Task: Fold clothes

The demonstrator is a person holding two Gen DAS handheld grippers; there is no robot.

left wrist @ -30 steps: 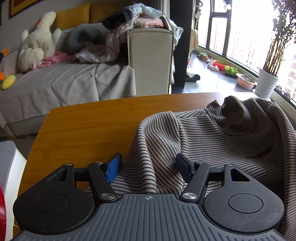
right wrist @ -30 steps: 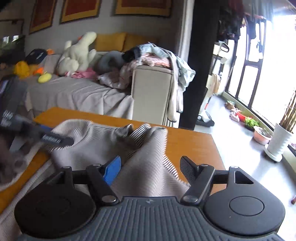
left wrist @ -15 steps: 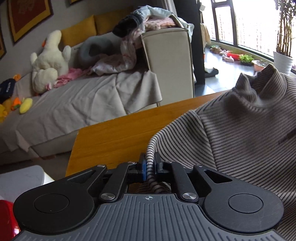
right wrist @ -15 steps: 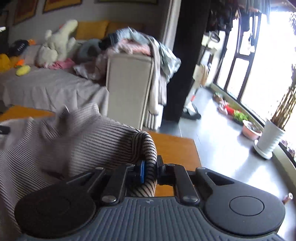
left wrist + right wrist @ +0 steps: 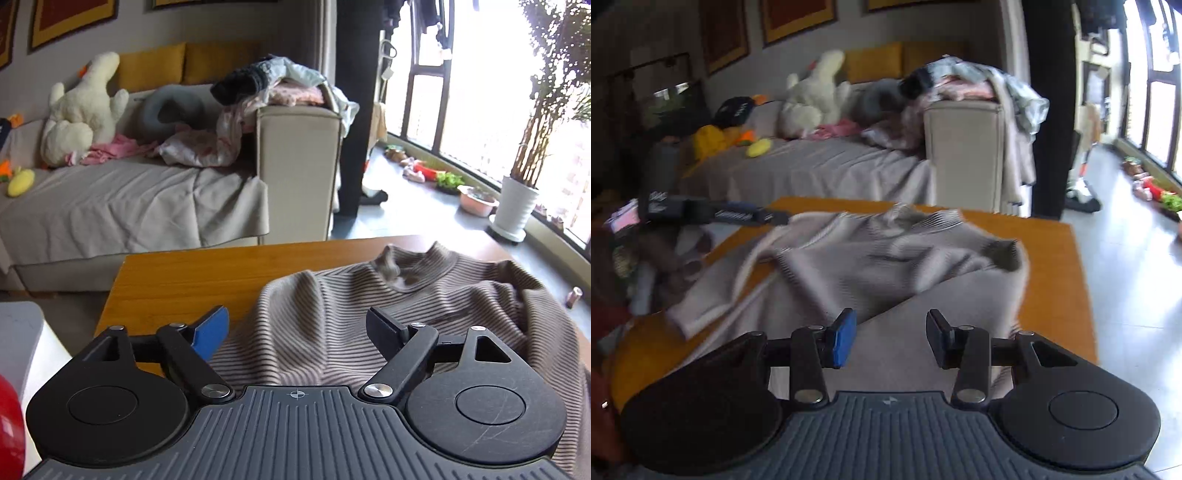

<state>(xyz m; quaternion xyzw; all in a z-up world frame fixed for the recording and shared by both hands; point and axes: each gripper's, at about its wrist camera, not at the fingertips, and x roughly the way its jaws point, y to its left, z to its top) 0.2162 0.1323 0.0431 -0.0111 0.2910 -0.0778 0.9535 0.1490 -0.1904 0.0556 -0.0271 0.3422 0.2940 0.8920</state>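
Behind the wooden counter [image 5: 177, 273] sits a cluttered sofa [image 5: 129, 199]; on it the striped sweater [image 5: 332, 314] lies rumpled, collar far. Both your left hand-held gripper [image 5: 295, 328] and right hand-held gripper [image 5: 891, 338] gape empty. It looks soft, light and floppy, so pinch hem or shoulder seams.

grey-covered sofa [image 5: 122, 199] against pale wall, mustard cushions [image 5: 155, 66] along back. white plush toy [image 5: 85, 110] on seat, small yellow toy [image 5: 21, 182] near left end. clothes heap [image 5: 273, 85] on beige sofa arm [image 5: 299, 170]. framed red pictures [image 5: 72, 18] above. wooden table [image 5: 184, 277] in foreground. grey tile floor [image 5: 413, 206], tall bright windows [image 5: 480, 81] at right, white plant pot [image 5: 515, 206] by glass.
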